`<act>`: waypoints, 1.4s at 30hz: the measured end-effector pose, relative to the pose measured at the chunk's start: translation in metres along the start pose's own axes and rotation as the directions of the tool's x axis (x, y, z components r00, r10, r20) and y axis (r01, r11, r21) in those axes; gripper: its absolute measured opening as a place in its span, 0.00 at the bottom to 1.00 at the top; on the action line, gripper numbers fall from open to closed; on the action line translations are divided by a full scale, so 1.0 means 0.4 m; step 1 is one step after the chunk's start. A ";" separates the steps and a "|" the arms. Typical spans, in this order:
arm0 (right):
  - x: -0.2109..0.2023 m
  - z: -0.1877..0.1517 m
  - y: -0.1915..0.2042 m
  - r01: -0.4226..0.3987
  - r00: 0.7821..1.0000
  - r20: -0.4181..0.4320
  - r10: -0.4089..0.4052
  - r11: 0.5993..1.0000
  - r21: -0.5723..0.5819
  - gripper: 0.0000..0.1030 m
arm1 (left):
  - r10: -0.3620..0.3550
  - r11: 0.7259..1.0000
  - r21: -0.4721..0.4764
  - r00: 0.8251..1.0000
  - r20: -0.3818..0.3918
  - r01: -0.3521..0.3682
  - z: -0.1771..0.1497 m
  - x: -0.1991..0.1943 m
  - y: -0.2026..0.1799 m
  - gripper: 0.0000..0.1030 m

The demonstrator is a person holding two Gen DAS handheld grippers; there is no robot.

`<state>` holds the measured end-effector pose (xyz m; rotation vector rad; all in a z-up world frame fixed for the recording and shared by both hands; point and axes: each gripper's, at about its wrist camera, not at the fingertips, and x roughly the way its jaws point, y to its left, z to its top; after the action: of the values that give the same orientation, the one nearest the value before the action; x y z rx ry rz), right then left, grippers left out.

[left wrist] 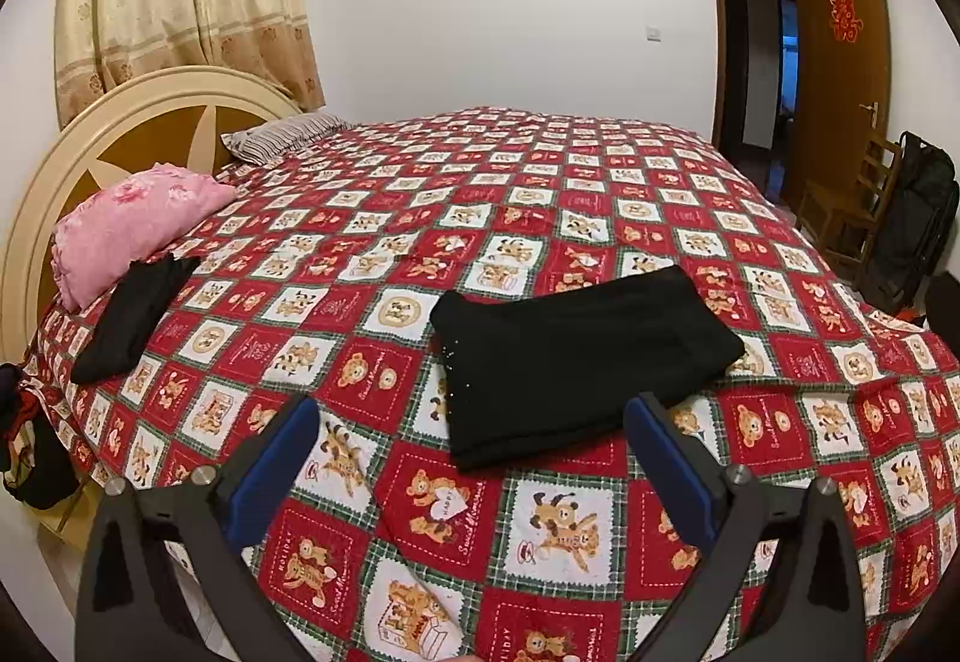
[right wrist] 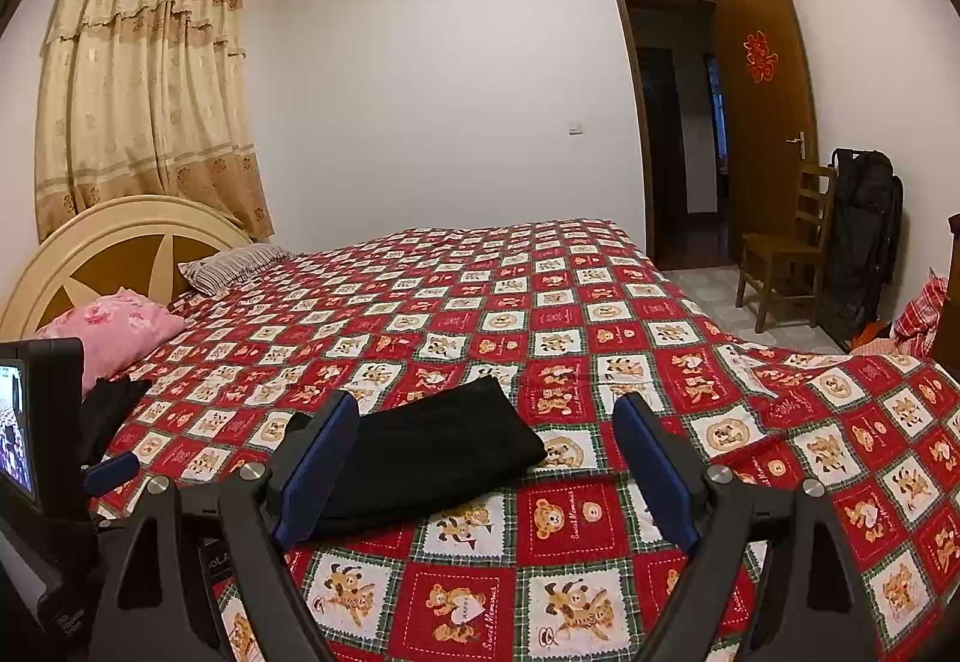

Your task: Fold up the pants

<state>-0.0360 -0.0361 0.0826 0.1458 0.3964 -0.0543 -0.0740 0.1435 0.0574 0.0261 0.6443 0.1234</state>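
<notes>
Black pants [left wrist: 576,356] lie folded into a flat rectangle on the red patchwork quilt [left wrist: 420,218] near the bed's front edge. They also show in the right wrist view [right wrist: 432,452]. My left gripper [left wrist: 474,422] is open and empty, held just in front of the pants, apart from them. My right gripper [right wrist: 486,422] is open and empty above the quilt, its left finger [right wrist: 318,458] in front of the pants' left end. The left gripper's body shows at the left edge of the right wrist view [right wrist: 42,422].
A second black garment [left wrist: 135,317] lies by the pink pillow [left wrist: 132,224] near the headboard [left wrist: 90,146]. A striped pillow [left wrist: 282,134] lies further back. A wooden chair [right wrist: 786,248], a black bag [right wrist: 864,236] and an open door [right wrist: 762,110] stand at the right.
</notes>
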 end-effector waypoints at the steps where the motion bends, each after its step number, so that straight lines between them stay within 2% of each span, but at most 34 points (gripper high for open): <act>1: 0.000 0.000 0.000 0.000 1.000 -0.001 0.000 1.000 0.000 0.85 | 0.000 1.000 -0.001 1.000 0.000 0.000 0.000 0.000 0.000 1.00; 36: -0.005 0.001 0.008 0.013 1.000 0.003 -0.013 1.000 0.001 0.85 | 0.011 1.000 0.011 1.000 0.015 -0.011 -0.003 0.001 0.000 1.00; 42: -0.004 0.001 0.007 0.013 1.000 0.000 -0.013 1.000 0.003 0.85 | -0.054 0.998 0.010 0.998 -0.014 0.054 -0.008 0.014 0.000 1.00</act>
<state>-0.0371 -0.0335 0.0840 0.1463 0.3972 -0.0672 -0.0714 0.1442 0.0513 0.0176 0.6589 0.0682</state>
